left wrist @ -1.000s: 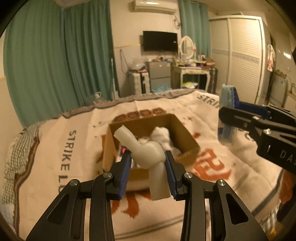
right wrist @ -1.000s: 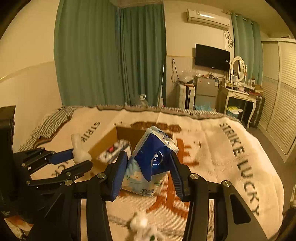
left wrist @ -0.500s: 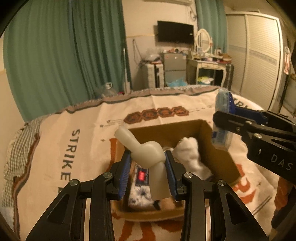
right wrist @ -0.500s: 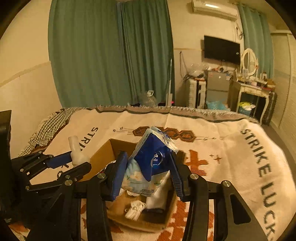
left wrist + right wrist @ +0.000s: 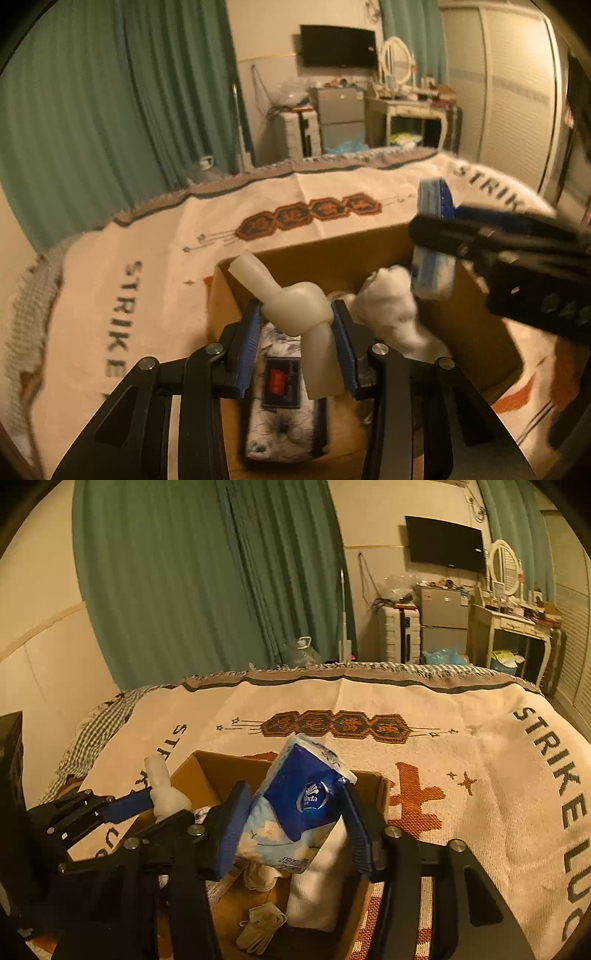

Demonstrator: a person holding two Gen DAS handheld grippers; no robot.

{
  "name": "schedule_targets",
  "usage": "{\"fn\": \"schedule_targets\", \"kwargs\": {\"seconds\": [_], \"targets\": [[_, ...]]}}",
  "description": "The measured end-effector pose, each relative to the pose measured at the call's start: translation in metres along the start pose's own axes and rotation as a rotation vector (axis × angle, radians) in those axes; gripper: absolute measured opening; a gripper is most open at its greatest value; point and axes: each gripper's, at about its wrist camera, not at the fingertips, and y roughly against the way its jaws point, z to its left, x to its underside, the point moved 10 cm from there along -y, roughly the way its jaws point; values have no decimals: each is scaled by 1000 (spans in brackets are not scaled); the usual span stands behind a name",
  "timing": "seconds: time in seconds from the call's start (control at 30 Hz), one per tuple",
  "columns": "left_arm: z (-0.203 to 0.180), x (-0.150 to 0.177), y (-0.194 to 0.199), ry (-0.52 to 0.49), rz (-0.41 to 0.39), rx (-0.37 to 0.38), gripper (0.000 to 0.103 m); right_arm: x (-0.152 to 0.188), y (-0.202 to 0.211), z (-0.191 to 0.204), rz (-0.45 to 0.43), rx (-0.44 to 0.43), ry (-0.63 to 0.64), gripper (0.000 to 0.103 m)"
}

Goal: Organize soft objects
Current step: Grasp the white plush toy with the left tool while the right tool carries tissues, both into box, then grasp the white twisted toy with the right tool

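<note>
My left gripper [image 5: 295, 347] is shut on a pale rubbery knotted toy [image 5: 295, 310] and holds it above the left part of an open cardboard box [image 5: 325, 251]. My right gripper [image 5: 295, 834] is shut on a blue tissue pack [image 5: 303, 805] above the same box [image 5: 207, 771]. The tissue pack [image 5: 432, 243] also shows at the right of the left wrist view, and the toy [image 5: 164, 794] at the left of the right wrist view. Inside the box lie a flowered tissue pack [image 5: 284, 406], a white cloth [image 5: 317, 886] and a small glove [image 5: 262, 926].
The box stands on a bed with a cream blanket [image 5: 480, 746] printed with dark letters and orange marks. Green curtains [image 5: 203, 583], a TV [image 5: 443, 548] and a cluttered dresser [image 5: 513, 627] are beyond the bed's far edge.
Both grippers have moved forward and down over the box with their loads still held. The box now fills the lower part of both views.
</note>
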Motion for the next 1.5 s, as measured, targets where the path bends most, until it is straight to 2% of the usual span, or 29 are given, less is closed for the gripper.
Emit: {"fn": "schedule_targets", "kwargs": {"seconds": [0.03, 0.07, 0.1, 0.13, 0.23, 0.4, 0.47, 0.5, 0.63, 0.8, 1.03, 1.23, 1.5], "targets": [[0, -1, 1, -7, 0, -3, 43, -1, 2, -1, -6, 5, -1, 66], [0, -2, 5, -8, 2, -4, 49, -4, 7, -2, -18, 15, -2, 68], [2, -4, 10, -4, -2, -9, 65, -7, 14, -3, -31, 23, -6, 69], [4, -6, 17, 1, -16, -17, 74, -9, 19, -3, -37, 24, -9, 70], [9, -15, 46, 5, -68, -37, 78, -20, 47, -4, -71, 40, -15, 79], [21, -28, 105, 36, -151, -46, 78, -31, 108, -4, -123, 97, 2, 83], [27, -30, 131, 51, -186, -42, 87, -33, 135, -2, -140, 119, 13, 86], [30, -30, 144, 56, -206, -45, 93, -32, 149, -1, -147, 130, 21, 87], [44, -28, 193, 70, -277, -75, 93, -24, 191, 12, -142, 156, 63, 87], [52, -8, 226, 98, -301, -81, 93, 3, 229, 38, -131, 146, 141, 87], [43, 43, 229, 146, -268, -85, 93, 76, 220, 58, -22, 118, 216, 87], [17, 89, 189, 150, -153, -50, 93, 155, 184, 57, 137, 68, 194, 87], [-7, 122, 141, 135, -52, -19, 93, 218, 131, 48, 256, 68, 183, 80]]}}
